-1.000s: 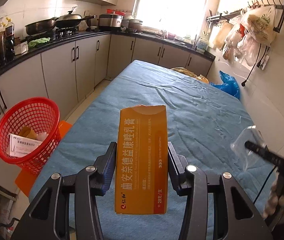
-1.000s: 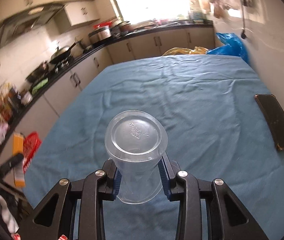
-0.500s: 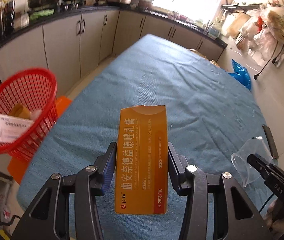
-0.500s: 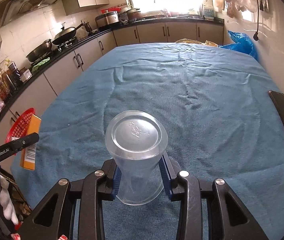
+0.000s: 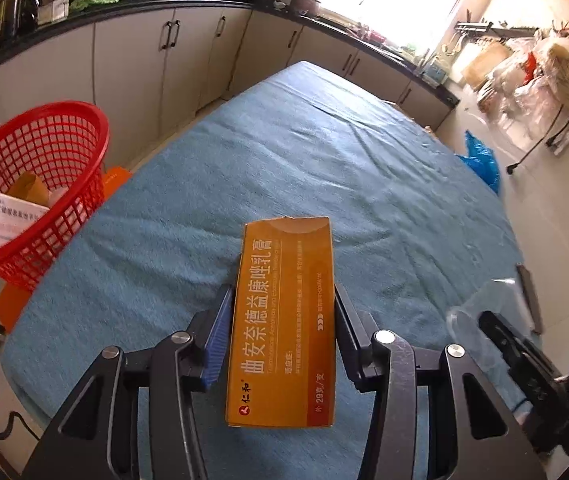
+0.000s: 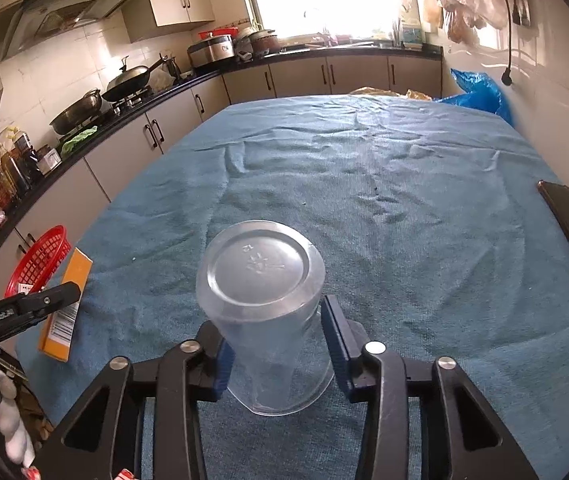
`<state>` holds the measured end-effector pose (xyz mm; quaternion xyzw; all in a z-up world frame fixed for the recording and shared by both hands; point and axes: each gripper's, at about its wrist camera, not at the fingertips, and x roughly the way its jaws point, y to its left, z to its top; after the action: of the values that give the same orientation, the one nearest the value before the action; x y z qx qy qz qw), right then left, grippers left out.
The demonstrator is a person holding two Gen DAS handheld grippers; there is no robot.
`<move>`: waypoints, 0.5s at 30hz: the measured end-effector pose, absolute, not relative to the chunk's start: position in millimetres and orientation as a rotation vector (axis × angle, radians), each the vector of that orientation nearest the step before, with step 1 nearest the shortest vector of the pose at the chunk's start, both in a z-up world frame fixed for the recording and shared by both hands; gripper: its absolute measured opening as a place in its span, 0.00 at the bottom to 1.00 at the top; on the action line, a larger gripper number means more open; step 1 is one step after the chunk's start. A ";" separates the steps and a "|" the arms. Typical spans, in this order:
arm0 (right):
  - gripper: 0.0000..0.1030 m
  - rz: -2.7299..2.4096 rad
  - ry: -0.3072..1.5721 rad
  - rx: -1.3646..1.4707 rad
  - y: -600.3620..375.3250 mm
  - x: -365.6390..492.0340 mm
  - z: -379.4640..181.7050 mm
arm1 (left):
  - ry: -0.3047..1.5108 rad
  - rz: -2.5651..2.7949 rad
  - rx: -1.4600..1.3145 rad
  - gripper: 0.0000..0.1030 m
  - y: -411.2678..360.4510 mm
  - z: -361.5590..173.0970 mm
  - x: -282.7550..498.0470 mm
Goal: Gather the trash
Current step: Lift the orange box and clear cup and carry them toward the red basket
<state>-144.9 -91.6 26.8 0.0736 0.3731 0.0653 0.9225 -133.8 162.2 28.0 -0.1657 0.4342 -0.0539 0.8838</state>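
We're mid-carry: left hand-held gripper (image 5: 282, 320) clamps the orange ointment box (image 5: 284, 320), right hand-held gripper (image 6: 274, 344) clamps the clear plastic cup (image 6: 262, 300); next, drop both into the red basket (image 5: 40, 184)

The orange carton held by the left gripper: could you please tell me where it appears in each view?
Left wrist view: the orange carton stands at lower centre, clamped in the left gripper.
Right wrist view: it sits at the far left edge, seen edge-on.
Shared landmark: the red basket, upper left of the carton in both views.
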 end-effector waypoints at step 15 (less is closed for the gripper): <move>0.36 0.125 0.731 0.012 -58.0 -170.3 49.4 | 0.747 -0.105 -0.127 0.44 131.4 67.9 -171.1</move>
<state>-170.3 -58.0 49.4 0.0061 0.3573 0.0611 0.9320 -171.1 131.4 67.9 -0.0618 0.3644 -0.0514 0.9277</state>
